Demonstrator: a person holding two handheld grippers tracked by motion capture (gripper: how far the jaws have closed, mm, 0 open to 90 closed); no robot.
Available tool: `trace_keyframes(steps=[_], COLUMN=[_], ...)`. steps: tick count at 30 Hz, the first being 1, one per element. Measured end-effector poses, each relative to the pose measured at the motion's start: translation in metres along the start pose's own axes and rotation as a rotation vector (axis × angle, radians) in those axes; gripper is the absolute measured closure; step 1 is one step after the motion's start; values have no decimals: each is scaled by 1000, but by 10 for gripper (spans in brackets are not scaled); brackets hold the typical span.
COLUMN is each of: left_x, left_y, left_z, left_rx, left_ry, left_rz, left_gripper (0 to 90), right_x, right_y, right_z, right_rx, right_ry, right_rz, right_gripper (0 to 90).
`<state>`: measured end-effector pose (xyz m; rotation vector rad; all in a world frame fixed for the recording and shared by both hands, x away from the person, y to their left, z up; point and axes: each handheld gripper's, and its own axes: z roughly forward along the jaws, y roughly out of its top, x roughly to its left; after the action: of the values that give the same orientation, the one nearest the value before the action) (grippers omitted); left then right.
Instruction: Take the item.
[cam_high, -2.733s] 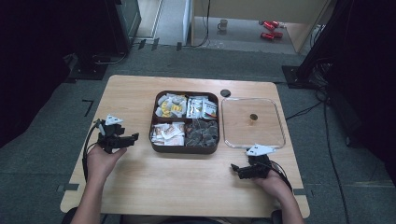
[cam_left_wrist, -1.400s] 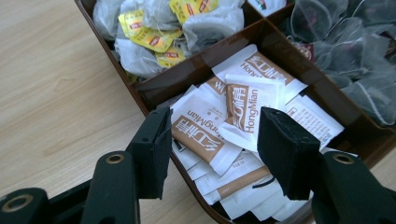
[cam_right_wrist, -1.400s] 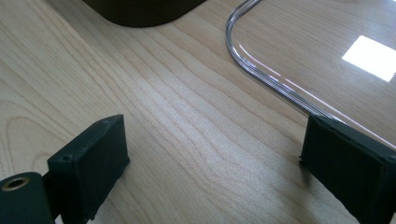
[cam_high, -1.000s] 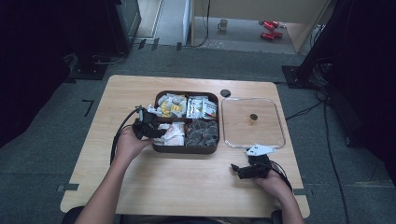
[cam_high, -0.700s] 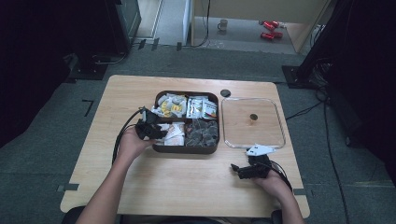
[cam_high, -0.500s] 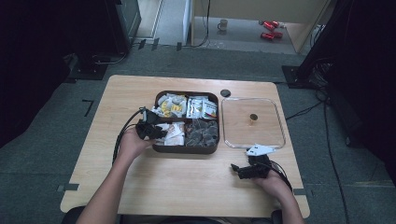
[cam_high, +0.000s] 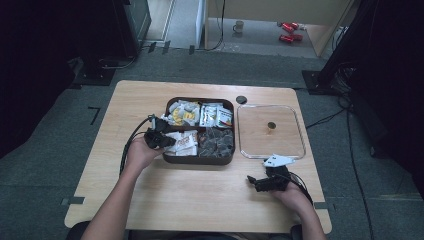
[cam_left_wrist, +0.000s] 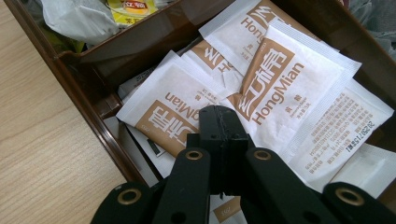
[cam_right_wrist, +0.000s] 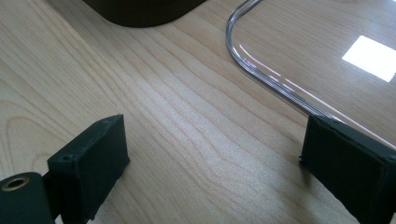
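Two jaws of the left gripper had just been closing and stood shut together, tips down on a white-and-brown sachet at centre frame. Whether a fold of paper was caught between them could not be told. The sachet lay atop a loose pile in the lower-left compartment of the brown tray, with the left gripper at that compartment's left rim. Such sachets probably handle as light, thin and limp, with slick faces that slide over one another; a crimped border or free corner seems the best place to pinch. The right gripper rested on the wooden surface, jaws wide apart and empty, beside the clear lid.
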<state>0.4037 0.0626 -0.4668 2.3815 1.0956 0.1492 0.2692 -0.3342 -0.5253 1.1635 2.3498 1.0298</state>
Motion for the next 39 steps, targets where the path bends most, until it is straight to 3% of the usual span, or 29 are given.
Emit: trace_keyframes(steps=[4,17,20,22,23,24,25,27,29,31,34,37,39], left_x=[-2,-4,-5,-6,-6,-6,-6,-6,-12,-14,-16,-12,-11], left_y=[3,8,11,13,14,14,16,21,25,26,28,28,26], left_z=[-4,-22,-18,-14,-12,-12,-9,-4,2,4,12,13,13], left_rx=[-3,-51,-26,-32,-43,-43,-39,-15,-3,-1,27,29,26], left_ry=[18,12,3,20,22,22,2,-22,-23,-30,-24,-54,-92], left_rz=[16,23,33,49,51,51,43,44,84,95,144,138,138], left_gripper=[900,900,900,898,796,757,757,642,599,528,493,495,617], right_x=[0,0,0,0,0,0,0,0,0,0,0,0,0], right_y=[0,0,0,0,0,0,0,0,0,0,0,0,0], right_z=[0,0,0,0,0,0,0,0,0,0,0,0,0], right_rx=[0,0,0,0,0,0,0,0,0,0,0,0,0], right_ry=[0,0,0,0,1,1,1,1,1,1,1,1,1], right_rz=[0,0,-1,-1,-1,-2,-2,-2,-2,-2,-2,-2,-2], right_gripper=[72,72,72,72,72,72,72,72,72,72,72,72,72])
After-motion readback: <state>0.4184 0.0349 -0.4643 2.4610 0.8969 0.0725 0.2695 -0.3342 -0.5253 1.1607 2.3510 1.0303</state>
